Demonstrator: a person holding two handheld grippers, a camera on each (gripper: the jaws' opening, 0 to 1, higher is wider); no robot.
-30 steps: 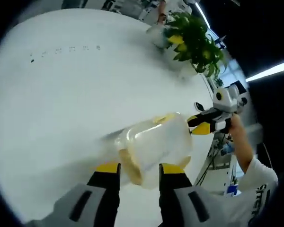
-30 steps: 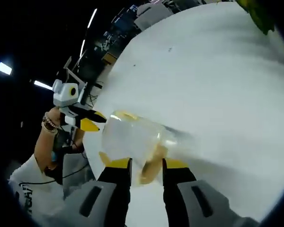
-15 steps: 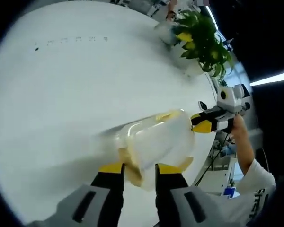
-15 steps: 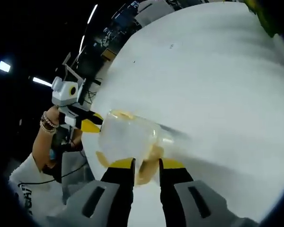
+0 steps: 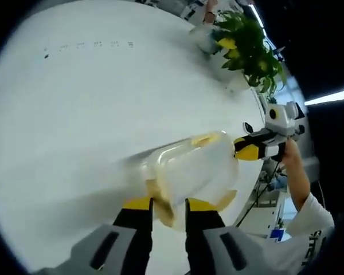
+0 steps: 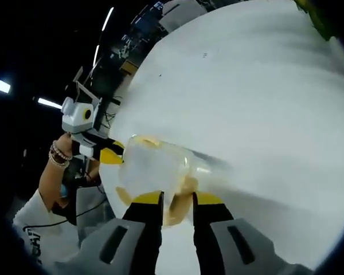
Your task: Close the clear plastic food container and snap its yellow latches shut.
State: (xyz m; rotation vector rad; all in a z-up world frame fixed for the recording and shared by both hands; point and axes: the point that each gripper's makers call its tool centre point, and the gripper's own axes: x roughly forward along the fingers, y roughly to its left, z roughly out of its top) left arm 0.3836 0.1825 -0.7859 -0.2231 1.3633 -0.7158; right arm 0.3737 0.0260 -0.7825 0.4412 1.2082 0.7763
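Clear container pinched from two ends on white table.

Left gripper view: left gripper [image 5: 168, 202] has its jaws drawn close on a yellow latch [image 5: 159, 205] at the near end of the clear plastic container [image 5: 192, 171], which lies on the white table [image 5: 74, 114]; the right gripper [image 5: 247, 150] meets the far end (contact blurred). A potted plant [image 5: 246, 48] is partly cut off.

Right gripper view: right gripper [image 6: 176, 199] clamps the container [image 6: 155, 167] at its yellow latch [image 6: 180, 201]; the left gripper [image 6: 108, 154] touches the far end, a hand [image 6: 60, 156] behind it. Lid seam unreadable.
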